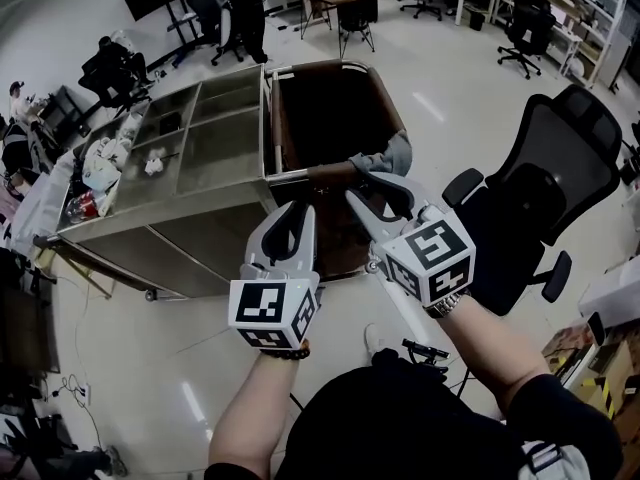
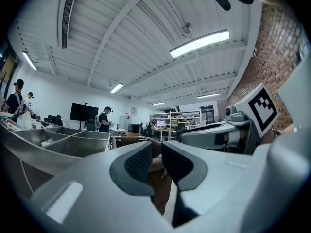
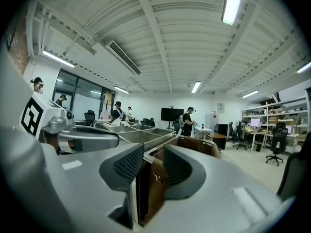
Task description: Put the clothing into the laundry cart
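Note:
The laundry cart (image 1: pixel 285 118), with a brown liner, stands straight ahead of me; its brown wall (image 3: pixel 201 145) also shows in the right gripper view. A grey-blue piece of clothing (image 1: pixel 388 155) hangs over its near right rim. My right gripper (image 1: pixel 375 190) hovers just short of that cloth, over the rim. A gap shows between its pads (image 3: pixel 127 165), with only the cart's brown edge seen through it. My left gripper (image 1: pixel 298 211) hangs beside it, at the cart's near rim. Its jaws (image 2: pixel 156 160) stand narrowly apart with nothing held.
A steel trolley (image 1: pixel 190 158) with several open compartments adjoins the cart's left side, with clutter (image 1: pixel 105 163) at its far end. A black office chair (image 1: pixel 540 188) stands close on the right. People, desks and more chairs fill the back of the room.

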